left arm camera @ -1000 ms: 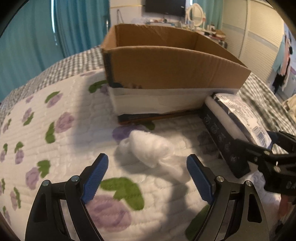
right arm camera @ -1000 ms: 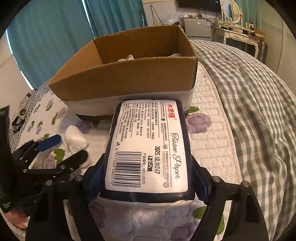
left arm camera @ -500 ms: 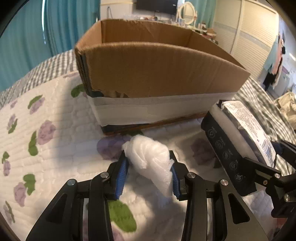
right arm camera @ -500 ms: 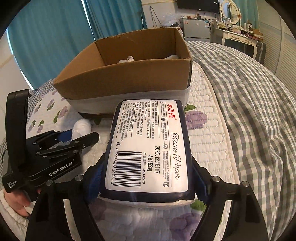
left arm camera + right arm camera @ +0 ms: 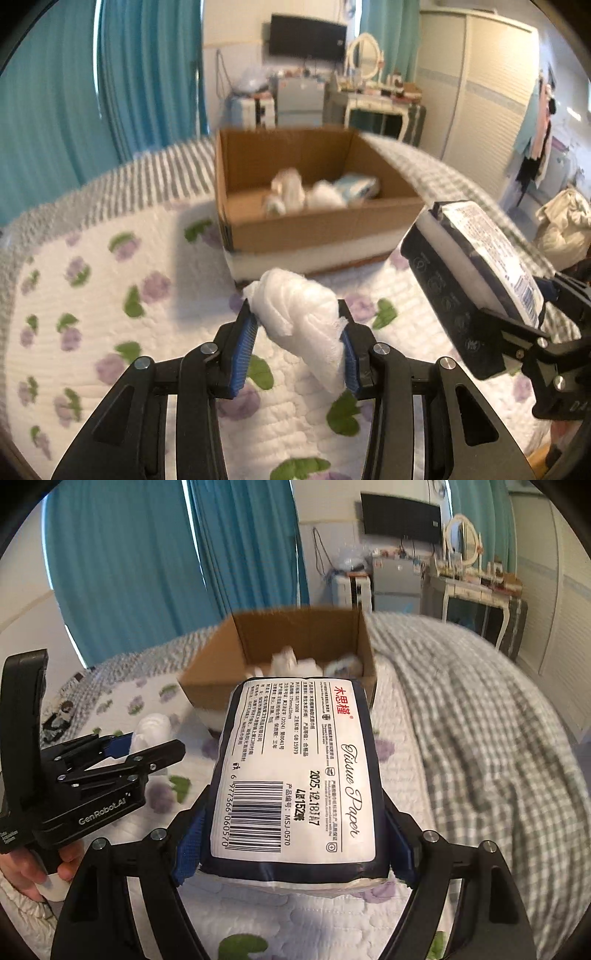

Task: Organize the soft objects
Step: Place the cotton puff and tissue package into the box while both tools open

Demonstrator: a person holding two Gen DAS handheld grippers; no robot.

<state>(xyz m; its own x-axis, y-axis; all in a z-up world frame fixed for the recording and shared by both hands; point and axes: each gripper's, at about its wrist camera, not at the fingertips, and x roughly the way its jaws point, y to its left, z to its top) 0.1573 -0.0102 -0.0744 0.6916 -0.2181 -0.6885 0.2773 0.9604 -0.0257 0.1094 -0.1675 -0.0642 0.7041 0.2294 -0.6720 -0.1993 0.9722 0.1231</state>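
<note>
Text on the tissue pack (image 5: 295,768), a barcode and "Tissue Paper", is read only in the right wrist view. The pack is clamped by the right gripper (image 5: 295,834). A white fluffy wad (image 5: 301,325) is pinched by the left gripper (image 5: 297,347). Both have been raised from the quilt (image 5: 92,295) since earlier, before the cardboard box (image 5: 314,229).

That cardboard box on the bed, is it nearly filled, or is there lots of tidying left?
Partly done: the cardboard box already holds a few soft white items. In hand: the left claw grips a white cotton wad, and the right claw grips a tissue paper pack, both held above the quilt, short of the box. Left: dropping both in. No other loose items show on the visible quilt.
</note>
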